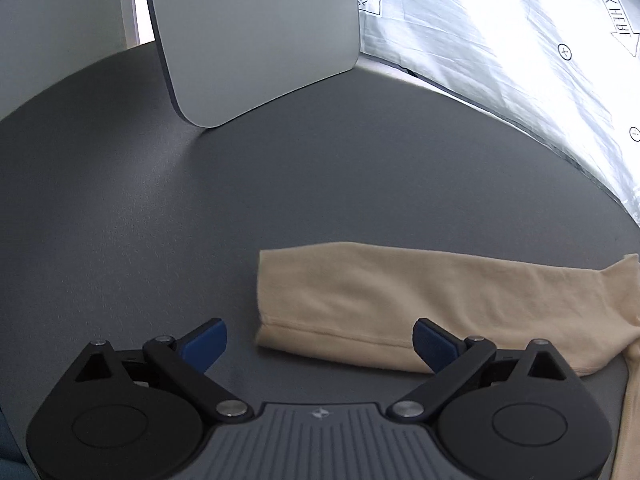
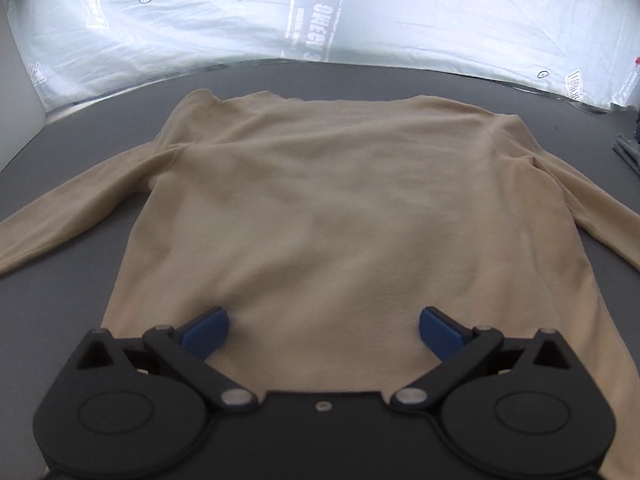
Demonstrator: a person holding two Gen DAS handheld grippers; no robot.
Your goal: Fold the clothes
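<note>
Nearest to us in the right wrist view, our right tool (image 2: 323,330) hangs with its blue-padded fingers (image 2: 208,330) spread wide, holding nothing, above the hem end of the beige long-sleeved knit top (image 2: 320,208). The top lies flat and spread on the dark grey matte tabletop (image 2: 72,312), hem toward us and neckline toward the far edge, one sleeve running out to each side. Our left tool (image 1: 320,344) is likewise wide apart and empty; between and just beyond its blue fingers (image 1: 434,342) lies the cuffed end of one beige sleeve (image 1: 360,300), resting flat on the tabletop (image 1: 160,220). Farther out in the left view, a pale grey flat panel with rounded corners (image 1: 256,40) stands tilted on the tabletop near its far edge. At the tabletop's right edge in the right view we glimpse a bit of folded grey cloth (image 2: 630,152). Beyond the far edge hangs a bright white plastic sheet printed with red strawberries and lettering (image 2: 320,12).
</note>
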